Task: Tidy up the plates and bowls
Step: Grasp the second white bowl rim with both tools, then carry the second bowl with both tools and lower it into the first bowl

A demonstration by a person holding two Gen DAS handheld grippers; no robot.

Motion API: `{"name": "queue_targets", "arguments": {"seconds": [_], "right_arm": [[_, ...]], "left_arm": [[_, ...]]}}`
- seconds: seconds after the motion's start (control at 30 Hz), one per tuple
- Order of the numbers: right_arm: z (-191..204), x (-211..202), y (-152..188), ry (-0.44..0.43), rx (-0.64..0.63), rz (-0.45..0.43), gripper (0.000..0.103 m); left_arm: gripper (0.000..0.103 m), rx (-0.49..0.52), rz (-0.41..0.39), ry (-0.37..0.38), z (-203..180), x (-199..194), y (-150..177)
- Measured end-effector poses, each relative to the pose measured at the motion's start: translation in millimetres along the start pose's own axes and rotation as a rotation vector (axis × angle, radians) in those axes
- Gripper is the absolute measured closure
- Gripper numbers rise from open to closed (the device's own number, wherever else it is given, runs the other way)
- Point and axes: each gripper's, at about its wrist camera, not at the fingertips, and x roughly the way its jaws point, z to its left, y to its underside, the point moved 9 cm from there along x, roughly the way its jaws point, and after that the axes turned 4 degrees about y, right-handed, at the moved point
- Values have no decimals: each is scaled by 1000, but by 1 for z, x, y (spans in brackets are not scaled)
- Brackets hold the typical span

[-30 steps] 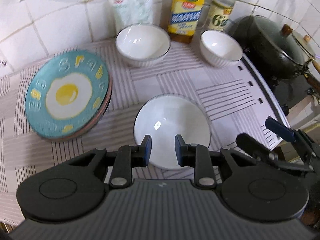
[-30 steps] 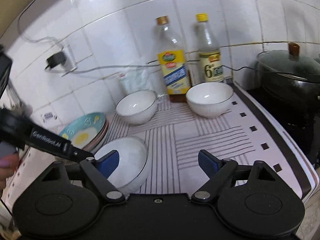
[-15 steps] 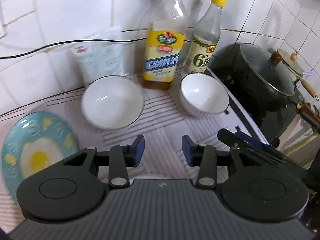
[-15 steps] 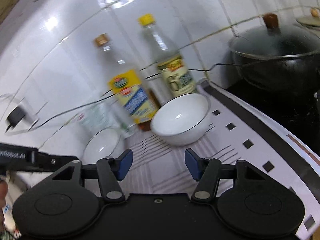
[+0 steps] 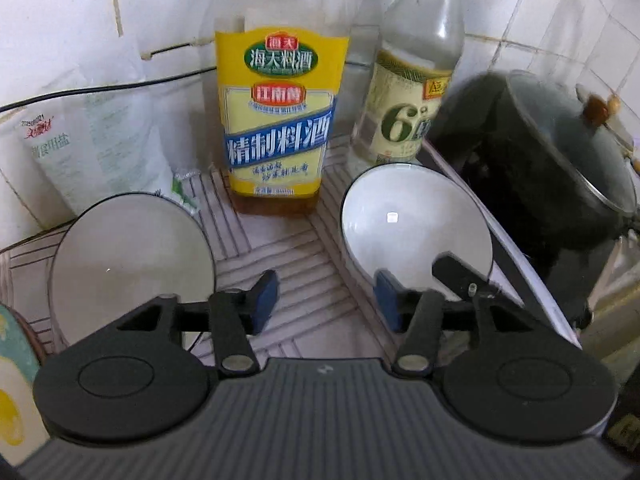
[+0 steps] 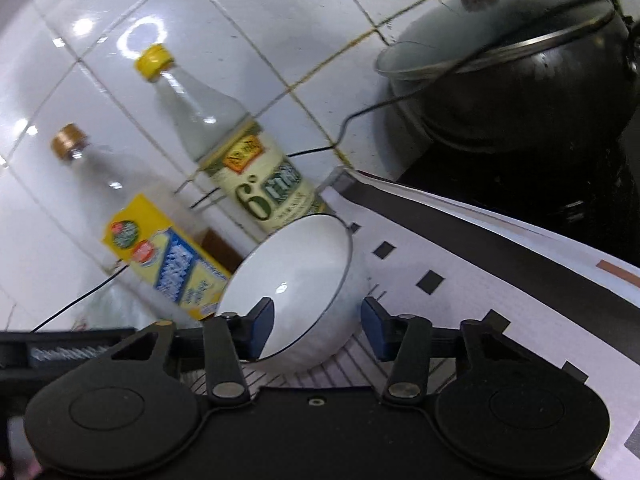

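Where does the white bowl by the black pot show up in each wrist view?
Left wrist: white bowl right of centre, beyond the right-side blue pad.
Right wrist: same bowl low centre, between the open jaws.
Shared landmark: the "6" bottle right behind it.

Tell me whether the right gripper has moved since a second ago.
Yes. The right gripper has moved forward toward the wall: the white bowl beside the vinegar bottle now sits between its open jaws.
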Motion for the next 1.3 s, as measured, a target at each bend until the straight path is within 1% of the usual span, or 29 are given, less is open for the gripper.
{"name": "queue_targets", "arguments": {"seconds": [0.03, 0.1, 0.2, 0.23, 0.27, 0.3, 0.33, 0.43, 0.5, 0.53, 0.57, 0.67, 0.97, 1.13, 1.3], "right_arm": [[-2, 2, -1, 10, 2, 1, 61], [-6, 4, -1, 31, 9, 1, 64], [-8, 5, -2, 24, 16, 3, 68], [-7, 4, -2, 31, 8, 5, 69], [-6, 4, -2, 44, -5, 8, 72], [-5, 4, -2, 59, -15, 12, 73], [-5, 3, -3, 75, -25, 19, 77], [-8, 4, -2, 124, -33, 46, 85], [-11, 5, -4, 123, -10, 55, 89], [-13, 6, -5, 120, 4, 61, 91], [-15, 8, -6, 122, 17, 69, 92], [-15, 9, -9, 133, 21, 93, 92], [-3, -8, 3, 86, 50, 168, 92], [6, -25, 13, 46, 60, 189, 92], [21, -45, 21, 9, 41, 203, 92]], "left_arm": [[45, 3, 2, 3, -1, 3, 0], [45, 5, 8, 12, -3, 7, 0], [46, 23, 16, 21, -8, 13, 2], [50, 30, 17, 19, -10, 15, 3], [59, 36, 18, 21, -12, 16, 3], [64, 40, 21, 28, -13, 17, 4], [70, 41, 26, 40, -16, 18, 5], [74, 1, 35, 107, -18, 19, 9], [80, -29, 33, 110, -16, 20, 10], [85, -33, 29, 106, -15, 20, 9], [87, -33, 30, 103, -14, 19, 9], [88, -23, 39, 116, -15, 15, 10], [87, 10, 56, 84, -10, -18, 21], [87, 38, 51, 57, -7, -44, 28], [87, 60, 37, 34, -4, -77, 34]]}}
